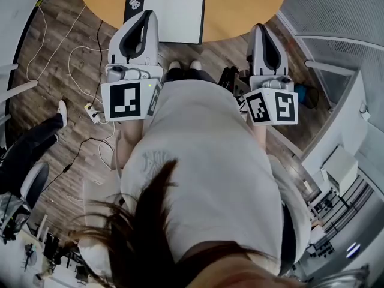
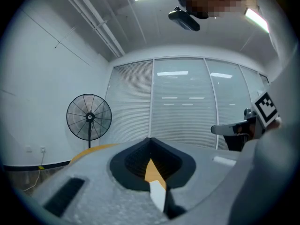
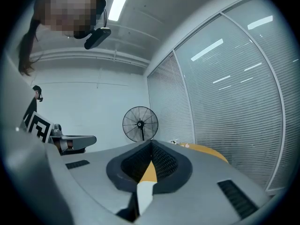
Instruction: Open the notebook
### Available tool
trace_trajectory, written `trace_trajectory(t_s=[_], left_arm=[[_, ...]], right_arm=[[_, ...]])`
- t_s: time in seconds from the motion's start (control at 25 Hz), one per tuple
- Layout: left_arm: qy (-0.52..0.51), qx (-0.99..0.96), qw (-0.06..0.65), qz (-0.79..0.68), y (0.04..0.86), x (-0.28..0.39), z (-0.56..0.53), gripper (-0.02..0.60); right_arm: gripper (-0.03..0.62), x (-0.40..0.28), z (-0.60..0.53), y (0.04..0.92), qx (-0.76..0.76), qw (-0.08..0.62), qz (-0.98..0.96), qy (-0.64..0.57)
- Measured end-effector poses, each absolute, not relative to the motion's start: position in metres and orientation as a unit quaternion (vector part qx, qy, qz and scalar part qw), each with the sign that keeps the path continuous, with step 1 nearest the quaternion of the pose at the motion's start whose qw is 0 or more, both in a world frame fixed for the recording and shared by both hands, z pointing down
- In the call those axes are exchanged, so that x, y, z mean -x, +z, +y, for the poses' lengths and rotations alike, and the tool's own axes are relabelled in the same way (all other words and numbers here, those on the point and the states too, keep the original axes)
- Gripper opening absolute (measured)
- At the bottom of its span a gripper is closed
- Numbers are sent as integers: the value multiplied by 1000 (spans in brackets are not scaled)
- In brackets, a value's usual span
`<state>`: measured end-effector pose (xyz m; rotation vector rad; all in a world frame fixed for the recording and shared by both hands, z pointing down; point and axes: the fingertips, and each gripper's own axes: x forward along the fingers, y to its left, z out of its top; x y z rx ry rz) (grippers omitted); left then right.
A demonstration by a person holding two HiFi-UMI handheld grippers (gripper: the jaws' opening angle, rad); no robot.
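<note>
The notebook (image 1: pixel 177 15) lies open on the round yellow table (image 1: pixel 240 5), white page up, with its black cover (image 1: pixel 134 5) showing at the left. Both grippers are held close to the person's body, pointing level toward the table. My left gripper (image 1: pixel 149 14) is shut and empty, its tip over the notebook's near left corner in the head view. My right gripper (image 1: pixel 260 27) is also shut and empty, at the table's near edge, right of the notebook. In the left gripper view the jaws (image 2: pixel 150 139) meet at a point, and the same holds in the right gripper view (image 3: pixel 151 142).
White cables (image 1: pixel 72 59) and a power strip (image 1: pixel 93 113) lie on the wood floor at left, near another person's leg and shoe (image 1: pixel 60 110). A standing fan (image 2: pixel 89 117) (image 3: pixel 140 123) is beyond the table, and glass walls with blinds (image 2: pixel 187 107) ring the room.
</note>
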<state>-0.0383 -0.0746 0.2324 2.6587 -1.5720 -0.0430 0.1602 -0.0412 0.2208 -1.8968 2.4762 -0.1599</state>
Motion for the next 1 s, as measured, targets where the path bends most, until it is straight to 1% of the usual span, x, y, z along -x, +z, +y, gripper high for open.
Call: trace_trajectory(t_s=[1.0], left_arm=[[-19,-863,30,-505,239,39,-85,17]], right_arm=[[2,-154,-55,227,605,6,794,-53]])
